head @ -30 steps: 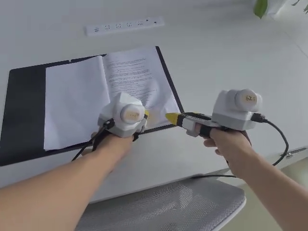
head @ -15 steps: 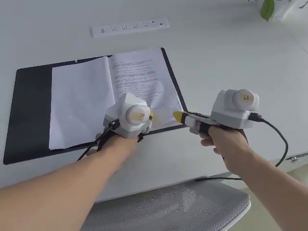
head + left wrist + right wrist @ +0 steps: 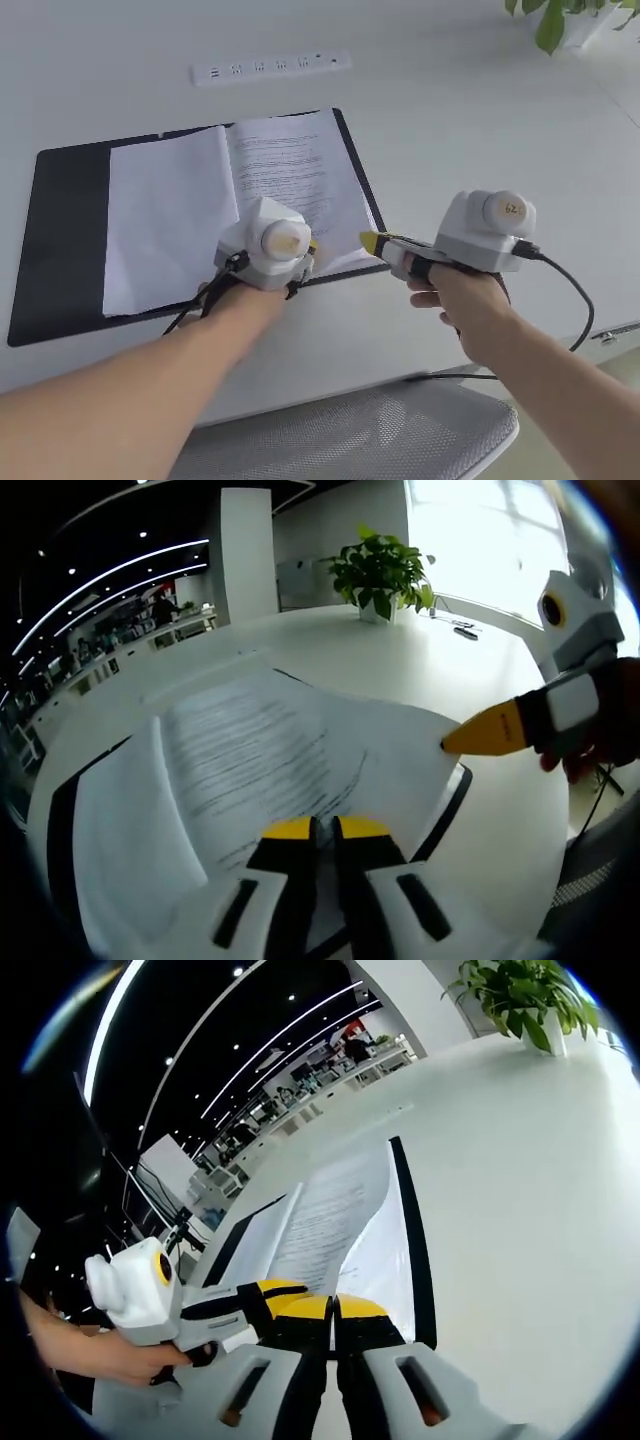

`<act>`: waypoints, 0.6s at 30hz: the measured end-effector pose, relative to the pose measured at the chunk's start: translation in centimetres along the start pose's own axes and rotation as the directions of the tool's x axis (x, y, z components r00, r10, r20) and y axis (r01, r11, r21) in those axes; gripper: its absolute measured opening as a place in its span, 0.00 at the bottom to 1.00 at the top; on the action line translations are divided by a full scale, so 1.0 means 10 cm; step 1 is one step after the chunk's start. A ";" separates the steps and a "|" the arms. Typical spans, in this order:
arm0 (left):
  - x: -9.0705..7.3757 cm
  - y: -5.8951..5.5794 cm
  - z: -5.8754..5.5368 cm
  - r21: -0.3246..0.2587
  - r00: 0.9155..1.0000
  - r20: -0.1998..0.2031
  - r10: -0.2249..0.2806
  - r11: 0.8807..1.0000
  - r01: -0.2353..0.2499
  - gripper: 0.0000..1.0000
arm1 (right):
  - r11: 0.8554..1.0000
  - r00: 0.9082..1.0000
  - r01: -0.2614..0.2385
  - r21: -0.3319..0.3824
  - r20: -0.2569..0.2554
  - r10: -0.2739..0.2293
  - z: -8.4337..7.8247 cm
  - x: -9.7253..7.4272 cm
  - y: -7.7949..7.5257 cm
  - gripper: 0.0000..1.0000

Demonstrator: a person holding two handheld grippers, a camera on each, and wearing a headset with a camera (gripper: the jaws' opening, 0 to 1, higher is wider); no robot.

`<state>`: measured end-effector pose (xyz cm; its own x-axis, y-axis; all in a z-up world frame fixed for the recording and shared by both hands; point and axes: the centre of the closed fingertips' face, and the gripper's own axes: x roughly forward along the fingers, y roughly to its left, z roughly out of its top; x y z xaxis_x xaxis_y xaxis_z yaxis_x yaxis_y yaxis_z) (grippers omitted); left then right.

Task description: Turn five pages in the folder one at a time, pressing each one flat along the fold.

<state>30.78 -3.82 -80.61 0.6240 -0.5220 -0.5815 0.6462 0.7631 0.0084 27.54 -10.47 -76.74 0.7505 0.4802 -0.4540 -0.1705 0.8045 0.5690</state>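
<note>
The black folder (image 3: 60, 250) lies open on the white worktop (image 3: 480, 120), with a blank sheet (image 3: 165, 220) on its left half and a printed page (image 3: 290, 175) on its right half. The left tool (image 3: 322, 828) is clenched, its tips over the lower part of the printed page. The right tool (image 3: 370, 241), also clenched, points its tip at the lower right corner of that page.

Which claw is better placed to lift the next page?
Right, probably. The right claw has its tip at the free outer edge of the printed page, near the lower corner. The left claw sits over that page's lower middle, away from its outer edge.
</note>
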 end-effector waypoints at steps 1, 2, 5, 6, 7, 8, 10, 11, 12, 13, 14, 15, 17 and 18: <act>-0.02 0.03 -0.01 -0.001 1.000 -0.008 0.009 1.000 -0.009 0.00 | 1.000 1.000 -0.002 0.003 -0.003 0.002 0.00 0.00 0.02 0.00; -0.05 0.05 -0.03 -0.010 1.000 -0.011 0.007 1.000 -0.007 0.00 | 1.000 1.000 -0.004 0.001 -0.004 0.004 0.01 0.00 0.04 0.00; -0.14 0.07 -0.07 0.000 0.999 -0.043 -0.002 1.000 0.002 0.00 | 1.000 1.000 -0.017 -0.011 0.004 0.017 0.05 0.01 0.11 0.00; -0.19 0.08 -0.10 0.010 0.998 -0.060 -0.009 1.000 0.010 0.00 | 1.000 1.000 -0.019 -0.012 0.004 0.019 0.06 0.00 0.14 0.00; -0.21 0.10 -0.11 0.013 0.998 -0.064 -0.007 1.000 0.008 0.02 | 0.999 1.000 -0.028 -0.017 0.007 0.028 0.08 0.00 0.19 0.00; -0.26 0.14 -0.11 0.011 0.998 -0.065 0.000 1.000 0.001 0.03 | 0.999 0.999 -0.039 -0.017 0.013 0.039 0.10 0.00 0.23 0.00; -0.33 0.20 -0.12 -0.014 0.997 -0.071 0.006 1.000 -0.007 0.06 | 0.998 0.998 -0.059 -0.025 0.019 0.059 0.13 -0.01 0.33 0.00; -0.40 0.25 -0.11 -0.037 0.998 -0.063 0.015 0.999 -0.017 0.07 | 0.997 0.997 -0.076 -0.034 0.025 0.077 0.15 -0.03 0.40 0.00; -0.44 0.27 -0.08 -0.039 0.999 -0.049 0.016 0.999 -0.018 0.07 | 0.996 0.996 -0.085 -0.038 0.026 0.086 0.16 -0.03 0.44 0.00; -0.52 0.31 -0.07 -0.046 0.999 -0.049 0.017 0.999 -0.019 0.08 | 0.995 0.995 -0.095 -0.041 0.026 0.096 0.16 -0.03 0.48 0.00; -0.56 0.32 -0.06 -0.055 0.999 -0.048 0.019 0.998 -0.021 0.09 | 0.993 0.993 -0.111 -0.049 0.028 0.113 0.17 -0.04 0.56 0.00; -0.62 0.37 -0.03 -0.064 0.999 -0.028 0.025 0.998 -0.027 0.10 | 0.992 0.992 -0.119 -0.052 0.028 0.121 0.18 -0.05 0.60 0.00; -0.76 0.42 0.03 -0.082 0.999 -0.008 0.033 0.996 -0.034 0.09 | 0.987 0.989 -0.145 -0.071 0.027 0.147 0.18 -0.05 0.73 0.00; -0.79 0.43 0.04 -0.086 0.999 -0.004 0.036 0.996 -0.036 0.10 | 0.983 0.986 -0.163 -0.079 0.027 0.165 0.18 -0.04 0.81 0.00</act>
<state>28.85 3.45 -75.71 0.6450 -0.4929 -0.5839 0.5831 0.8114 -0.0408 27.01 -4.80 -70.70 0.7286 0.5972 -0.3353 -0.3402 0.7405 0.5796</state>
